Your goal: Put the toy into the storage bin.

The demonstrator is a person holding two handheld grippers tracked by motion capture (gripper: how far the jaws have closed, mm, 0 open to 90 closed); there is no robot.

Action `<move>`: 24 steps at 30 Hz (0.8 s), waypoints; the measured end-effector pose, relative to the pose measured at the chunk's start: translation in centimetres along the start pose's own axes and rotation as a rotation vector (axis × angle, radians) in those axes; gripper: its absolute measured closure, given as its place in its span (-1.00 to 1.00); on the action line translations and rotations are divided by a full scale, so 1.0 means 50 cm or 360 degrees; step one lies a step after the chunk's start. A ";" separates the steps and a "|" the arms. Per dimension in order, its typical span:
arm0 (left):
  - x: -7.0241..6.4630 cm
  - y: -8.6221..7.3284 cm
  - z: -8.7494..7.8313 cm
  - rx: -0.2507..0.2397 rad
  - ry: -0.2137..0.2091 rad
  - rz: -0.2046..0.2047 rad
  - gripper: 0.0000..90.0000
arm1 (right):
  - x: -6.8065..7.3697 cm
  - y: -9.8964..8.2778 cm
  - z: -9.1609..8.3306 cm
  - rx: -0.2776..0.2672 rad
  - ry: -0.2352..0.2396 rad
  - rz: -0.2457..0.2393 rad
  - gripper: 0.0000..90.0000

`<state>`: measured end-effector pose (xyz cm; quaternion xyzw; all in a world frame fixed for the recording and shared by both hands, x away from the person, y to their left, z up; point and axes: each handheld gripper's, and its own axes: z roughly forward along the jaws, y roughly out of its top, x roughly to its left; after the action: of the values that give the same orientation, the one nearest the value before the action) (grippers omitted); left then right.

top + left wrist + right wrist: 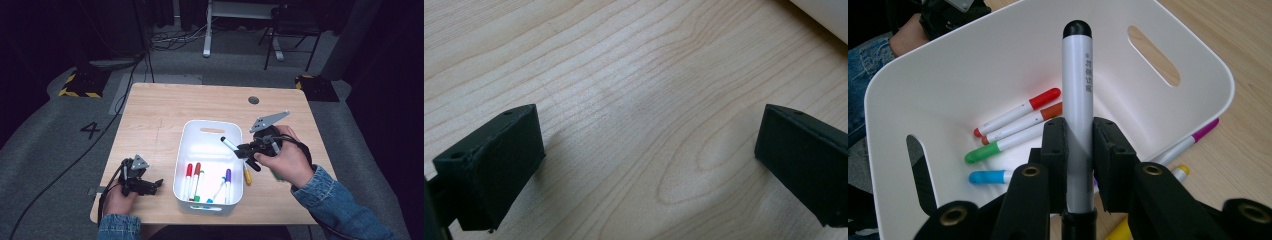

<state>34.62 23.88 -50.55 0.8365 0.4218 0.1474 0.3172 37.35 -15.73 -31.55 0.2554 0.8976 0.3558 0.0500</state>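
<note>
My right gripper (243, 150) is shut on a white marker with a black cap (230, 145), held above the right rim of a white bin (210, 123). In the right gripper view the marker (1077, 80) stands up between the two pads of my right gripper (1079, 150), cap pointing over the bin (1013, 55). Red (1043, 97), orange, green (980, 154) and blue (983, 176) markers lie inside. My left gripper (156, 184) rests low on the table's left front, open, with bare wood between the jaws of this left gripper (649, 160).
A yellow marker (247, 176) lies on the wooden table (160, 110) just right of the bin; a magenta-capped marker (1198, 135) lies beside that wall too. A small round grommet (253, 100) sits at the table's back. Cables and chair legs are on the floor beyond.
</note>
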 end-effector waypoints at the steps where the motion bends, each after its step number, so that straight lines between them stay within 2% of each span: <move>1: 0.000 0.000 0.000 0.0000 -0.0001 -0.0001 -1.00 | 0.002 0.002 0.003 0.0000 0.0010 0.0001 0.71; 5: 0.000 0.000 0.000 0.0001 0.0000 0.0000 -1.00 | 0.009 0.011 0.016 -0.0002 0.0042 -0.0002 0.71; 8: 0.000 0.000 0.000 0.0000 0.0000 0.0000 -1.00 | 0.015 0.017 0.028 -0.0001 0.0058 -0.0037 0.71; 16: 0.000 0.000 0.000 0.0000 0.0000 0.0000 -1.00 | 0.036 0.033 0.049 -0.0013 0.0105 -0.0068 0.71; 24: 0.000 0.000 0.000 0.0000 0.0000 0.0000 -1.00 | 0.045 0.038 0.071 0.0001 0.0134 -0.0094 0.71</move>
<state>34.62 23.88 -50.55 0.8365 0.4219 0.1473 0.3172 37.17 -11.27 -32.71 0.2136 0.9061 0.3644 0.0228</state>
